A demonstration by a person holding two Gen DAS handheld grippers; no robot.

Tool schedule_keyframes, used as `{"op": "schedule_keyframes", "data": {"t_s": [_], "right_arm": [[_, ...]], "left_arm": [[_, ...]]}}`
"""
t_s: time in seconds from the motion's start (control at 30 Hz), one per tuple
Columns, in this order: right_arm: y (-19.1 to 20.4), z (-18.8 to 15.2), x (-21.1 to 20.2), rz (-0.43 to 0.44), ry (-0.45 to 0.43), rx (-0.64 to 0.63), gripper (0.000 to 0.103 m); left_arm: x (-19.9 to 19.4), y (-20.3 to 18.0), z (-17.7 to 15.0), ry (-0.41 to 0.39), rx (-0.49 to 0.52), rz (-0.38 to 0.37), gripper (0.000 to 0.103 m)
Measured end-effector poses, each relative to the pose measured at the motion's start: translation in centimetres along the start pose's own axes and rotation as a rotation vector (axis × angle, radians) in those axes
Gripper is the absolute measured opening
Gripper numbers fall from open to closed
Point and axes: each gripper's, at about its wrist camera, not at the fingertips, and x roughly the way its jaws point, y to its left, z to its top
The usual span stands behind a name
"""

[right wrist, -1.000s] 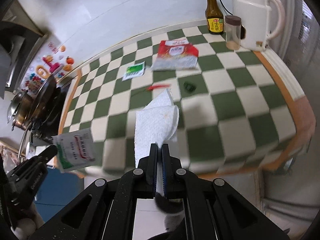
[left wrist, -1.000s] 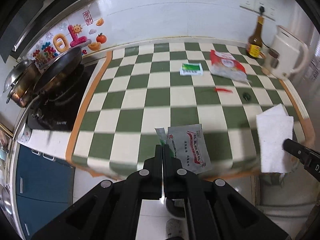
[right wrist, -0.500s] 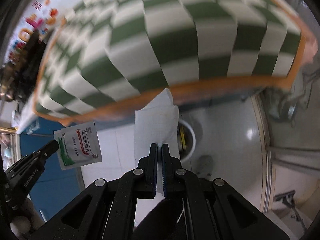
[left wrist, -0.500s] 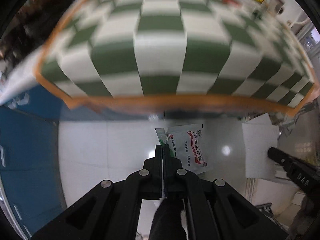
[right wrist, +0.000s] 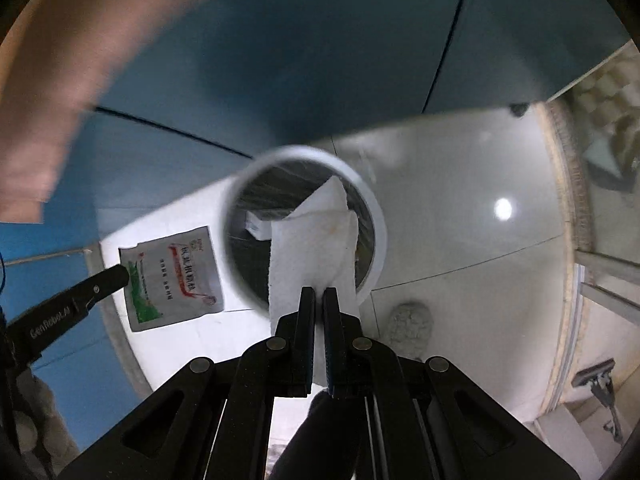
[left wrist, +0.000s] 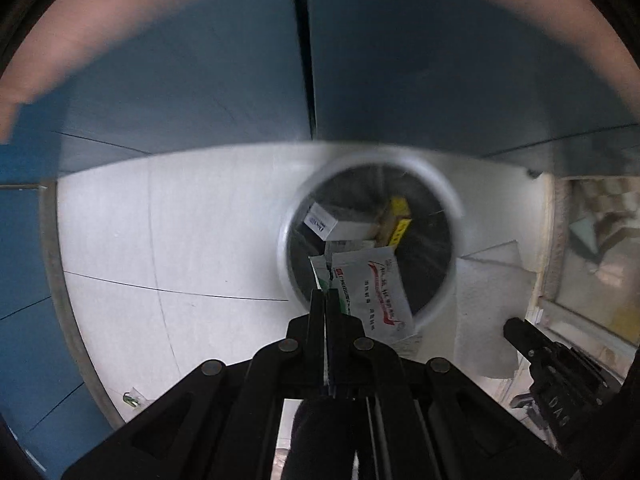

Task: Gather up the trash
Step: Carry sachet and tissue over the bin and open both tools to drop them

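A white sachet (left wrist: pixel 376 292) with red print hangs over the round white bin (left wrist: pixel 450 200), pinched at its green corner by the left gripper (left wrist: pixel 325 300), jaws clamped tight. Beside it the right gripper (right wrist: pixel 316 300) is closed on a white paper towel (right wrist: pixel 316 240) above the same bin. Boxes, blurred, seem to lie inside. The bin stands on pale floor tiles (left wrist: pixel 160 240) before blue cabinet doors (left wrist: pixel 240 60).

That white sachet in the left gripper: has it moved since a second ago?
Yes. The sachet, clamped in the left gripper, came down from above the checkered countertop to hang over the white bin on the floor.
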Motion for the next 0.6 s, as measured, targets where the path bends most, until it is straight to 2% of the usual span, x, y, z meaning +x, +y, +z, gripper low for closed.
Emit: {"op": "schedule_keyframes", "data": {"t_s": [0.13,0.2,0.3,0.4,0.43,0.47,0.5,0.53,0.57,0.6], "right_arm": [[-1.4,0.5,7.7,-0.021,0.051,-0.017,0.004],[-2.0,0.7,10.2,-0.024,0.068,-0.015,0.004],[-2.2,1.1,12.9,-0.021,0.089,-0.007,0.005],[-2.8,1.2,14.0,-0.014,0.101,-0.007,0.006],[-2.7,1.1,14.0,-0.016,0.104,-0.014,0.012],[-2.7,1.2,14.0,-0.018,0.105,-0.023,0.023],[-2.6,1.2,13.7,-0.021,0.103,-0.032,0.031],[-2.3,1.2,13.3,-0.026,0.097,-0.042,0.047],[-2.0,1.2,12.9,-0.036,0.093,-0.054,0.059],[-1.6,1.4,12.6,-0.044,0.089,-0.061,0.064]], "left_arm": [[5.9,-0.2,0.6,0.05,-0.004,0.011,0.0],[7.3,-0.4,0.9,0.059,-0.004,0.021,0.0],[8.2,-0.5,1.1,0.074,0.007,0.038,0.001],[7.6,-0.4,1.2,0.052,0.011,0.062,0.005],[7.4,-0.3,1.2,0.046,0.007,0.07,0.005],[6.9,0.0,1.0,0.038,-0.003,0.074,0.009],[6.3,0.1,0.8,0.026,-0.01,0.08,0.028],[5.7,0.3,0.6,0.01,-0.015,0.097,0.048],[5.3,0.5,0.6,-0.003,-0.019,0.111,0.096],[4.8,0.7,0.5,-0.014,-0.018,0.118,0.103]]}}
